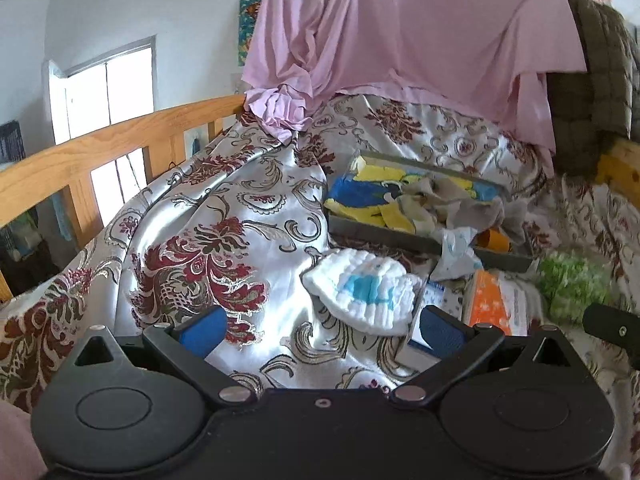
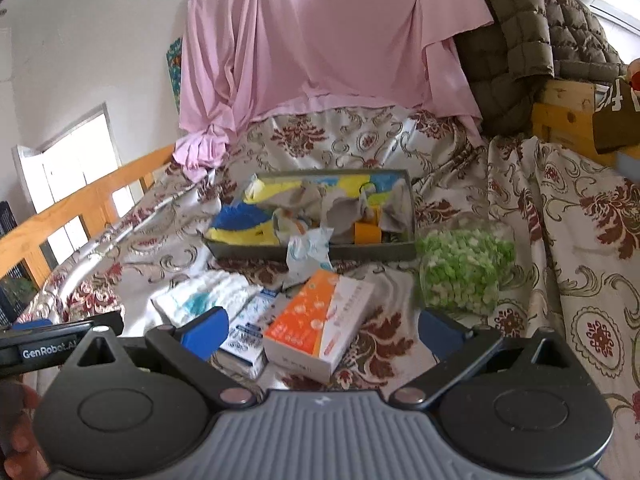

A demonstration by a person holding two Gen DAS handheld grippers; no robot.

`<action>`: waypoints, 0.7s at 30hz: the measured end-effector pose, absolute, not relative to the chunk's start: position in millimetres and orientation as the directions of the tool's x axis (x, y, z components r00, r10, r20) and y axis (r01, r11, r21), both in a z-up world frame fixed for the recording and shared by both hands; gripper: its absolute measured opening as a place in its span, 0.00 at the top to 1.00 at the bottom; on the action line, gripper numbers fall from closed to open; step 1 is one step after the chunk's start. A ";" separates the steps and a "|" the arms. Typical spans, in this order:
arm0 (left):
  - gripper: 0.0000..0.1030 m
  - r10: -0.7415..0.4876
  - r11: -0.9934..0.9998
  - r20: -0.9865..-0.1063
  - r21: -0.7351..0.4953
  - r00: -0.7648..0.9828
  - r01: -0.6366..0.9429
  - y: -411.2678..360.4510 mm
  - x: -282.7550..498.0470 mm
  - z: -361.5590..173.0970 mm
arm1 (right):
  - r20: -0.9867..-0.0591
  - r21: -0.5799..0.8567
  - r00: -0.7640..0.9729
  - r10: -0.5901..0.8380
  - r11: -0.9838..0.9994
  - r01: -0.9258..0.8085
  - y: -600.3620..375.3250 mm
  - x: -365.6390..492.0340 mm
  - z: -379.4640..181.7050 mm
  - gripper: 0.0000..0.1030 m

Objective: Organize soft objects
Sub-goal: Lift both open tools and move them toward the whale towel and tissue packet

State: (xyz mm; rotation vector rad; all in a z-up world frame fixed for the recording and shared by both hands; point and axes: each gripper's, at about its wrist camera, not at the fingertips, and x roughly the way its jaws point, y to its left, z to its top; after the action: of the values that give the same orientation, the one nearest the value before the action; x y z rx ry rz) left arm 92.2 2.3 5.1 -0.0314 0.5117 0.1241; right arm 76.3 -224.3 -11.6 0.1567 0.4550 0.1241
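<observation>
A grey tray on the patterned bedspread holds blue and yellow cloths, grey cloths and an orange piece. A white ribbed cloth with a blue patch lies in front of it. A crumpled white wrapper hangs over the tray's front wall. A fluffy green item lies to the right. My left gripper is open and empty, just short of the white cloth. My right gripper is open and empty over the orange box.
An orange and white box and a blue and white box lie before the tray. A pink sheet hangs behind. A wooden rail runs along the left. An olive quilted jacket hangs at the right.
</observation>
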 end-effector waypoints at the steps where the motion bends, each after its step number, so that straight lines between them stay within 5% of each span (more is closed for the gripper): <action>1: 0.01 0.119 0.992 -0.498 0.019 0.859 -0.126 0.3 93.1 3.6 | -0.437 0.171 0.887 0.153 0.982 -0.086 -223.4 77.0 -13.0 0.00; 21: 0.01 0.129 0.985 -0.688 0.004 0.714 -0.174 7.3 125.4 -21.9 | -0.599 0.091 0.788 0.142 0.990 -0.109 -202.0 107.1 -44.2 0.00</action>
State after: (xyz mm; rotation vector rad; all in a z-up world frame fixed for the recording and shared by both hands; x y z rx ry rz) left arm 125.4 7.3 -21.9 -0.0623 0.7576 0.1675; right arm 107.1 -202.0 -44.2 0.0529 0.6490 0.1349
